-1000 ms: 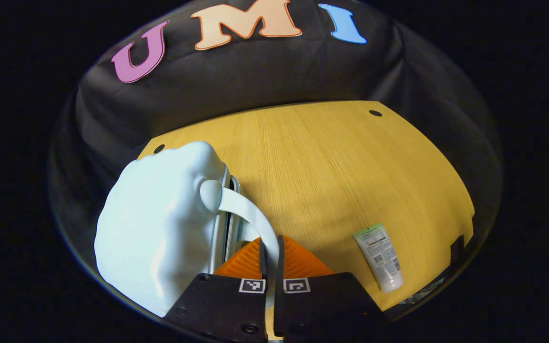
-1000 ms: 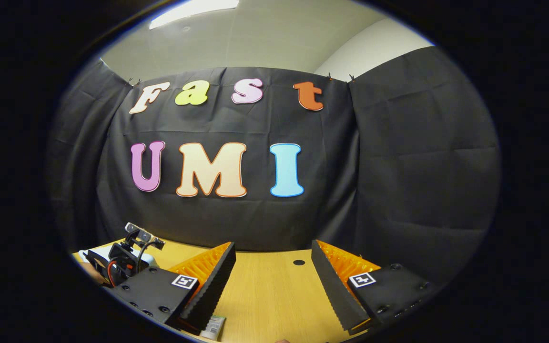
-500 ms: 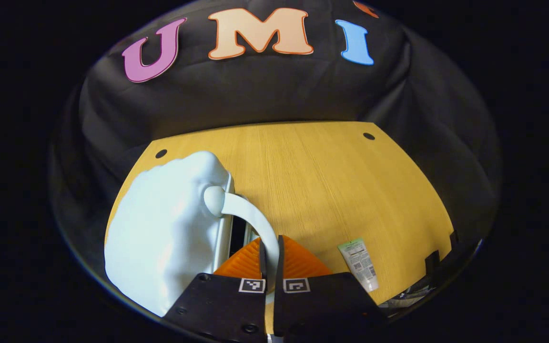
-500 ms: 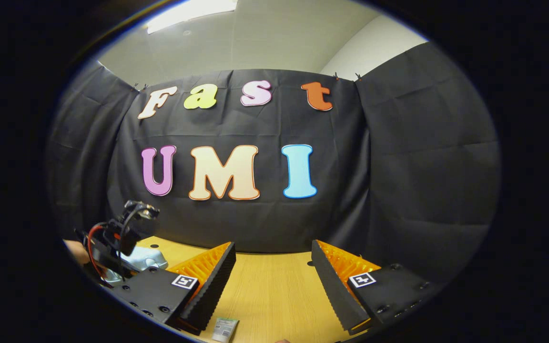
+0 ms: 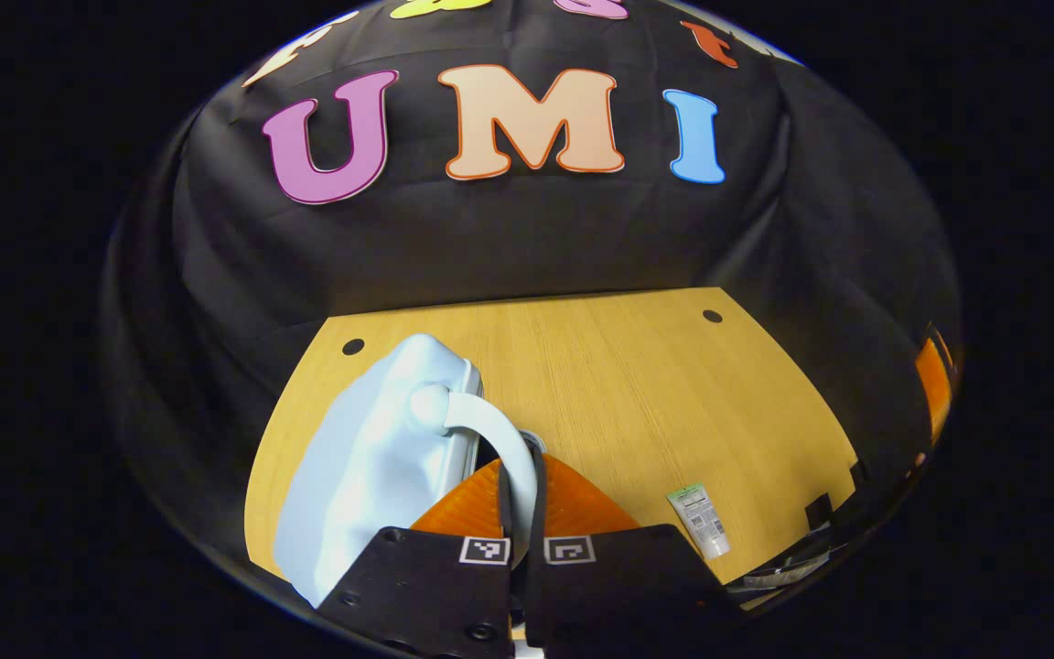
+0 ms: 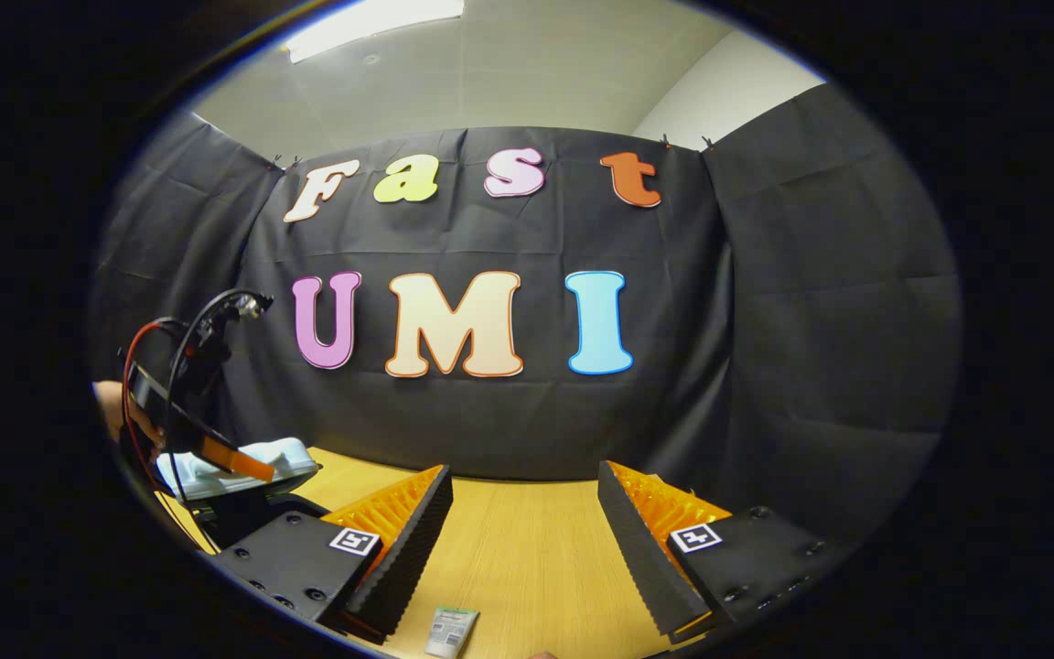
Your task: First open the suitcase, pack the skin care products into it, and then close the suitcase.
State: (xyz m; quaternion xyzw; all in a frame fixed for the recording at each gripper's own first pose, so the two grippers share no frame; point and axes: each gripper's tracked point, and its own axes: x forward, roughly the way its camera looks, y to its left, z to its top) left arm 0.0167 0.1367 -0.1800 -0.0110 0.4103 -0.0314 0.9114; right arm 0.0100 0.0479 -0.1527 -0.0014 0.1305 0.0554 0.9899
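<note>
My left gripper (image 5: 518, 494) was clenched on the curved white handle (image 5: 490, 430) of the pale blue hard-shell suitcase (image 5: 371, 467) at ten o'clock, lid raised; my right gripper (image 6: 522, 549) hung released. I judged the smooth handle could slip, dropping the lid. The white skin-care tube (image 5: 699, 520) lay at four o'clock.

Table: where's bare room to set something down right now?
Free: the wood of the table between the suitcase and the tube, back to the cloth wall. Crowded: the near left, where the left gripper clamps the suitcase handle.
</note>
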